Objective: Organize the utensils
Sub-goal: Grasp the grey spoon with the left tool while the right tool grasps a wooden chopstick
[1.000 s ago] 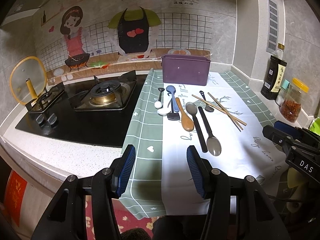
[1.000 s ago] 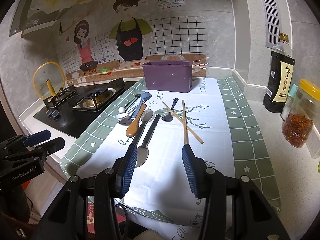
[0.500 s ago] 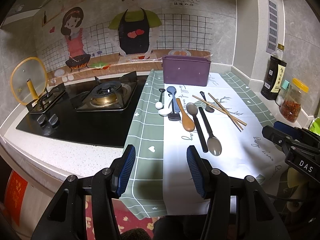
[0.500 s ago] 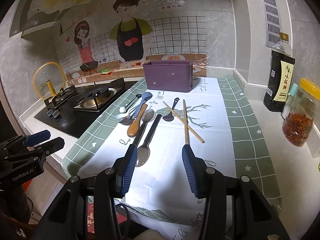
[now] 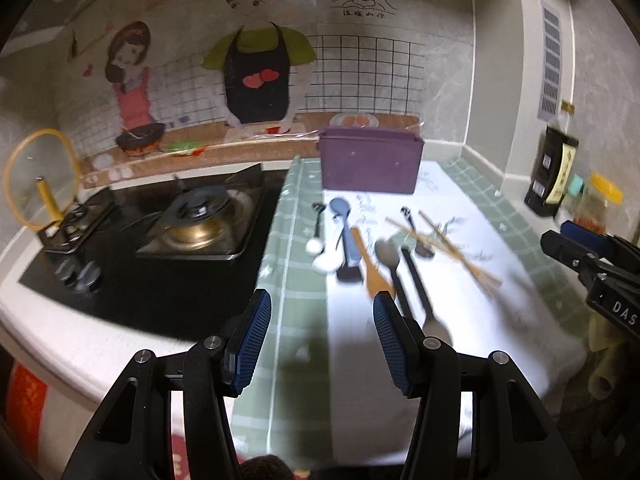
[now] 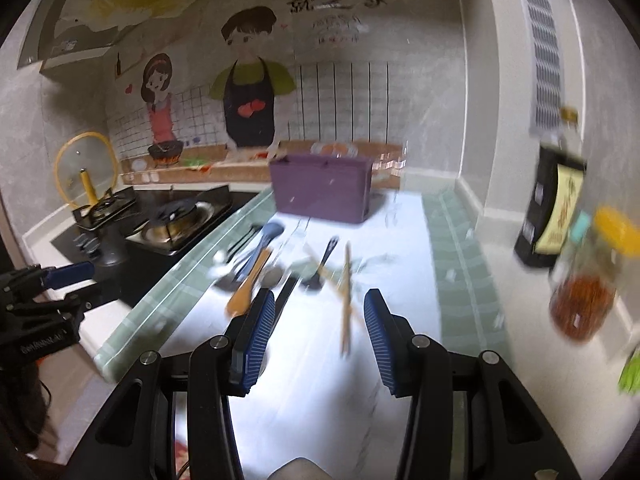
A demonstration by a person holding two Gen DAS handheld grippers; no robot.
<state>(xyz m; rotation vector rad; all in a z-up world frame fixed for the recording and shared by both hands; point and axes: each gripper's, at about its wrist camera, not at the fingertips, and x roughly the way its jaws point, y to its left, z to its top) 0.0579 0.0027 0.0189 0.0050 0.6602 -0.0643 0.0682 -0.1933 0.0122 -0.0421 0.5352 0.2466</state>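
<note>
Left claw [image 5: 322, 342]: jaws wide, empty, above the counter's [image 5: 72, 344] near edge. Right claw [image 6: 316, 336]: jaws wide, empty, over the tablecloth [image 6: 460, 280]. Utensils at 12 o'clock of both claws, loose on the cloth: wooden spoon [image 5: 370, 264], grey spoons [image 5: 388, 256], blue spatula [image 5: 344, 228], chopsticks [image 5: 452, 248]. Purple utensil box [image 5: 370, 162]: beyond them, against the backsplash.

Left gripper [image 5: 322, 342] level and pointing forward, blue pads [image 5: 254, 340] spread wide, nothing between. Right gripper [image 6: 318, 332] likewise gaping, holding nothing, perhaps tipped slightly down, though blur hinders judgement.
</note>
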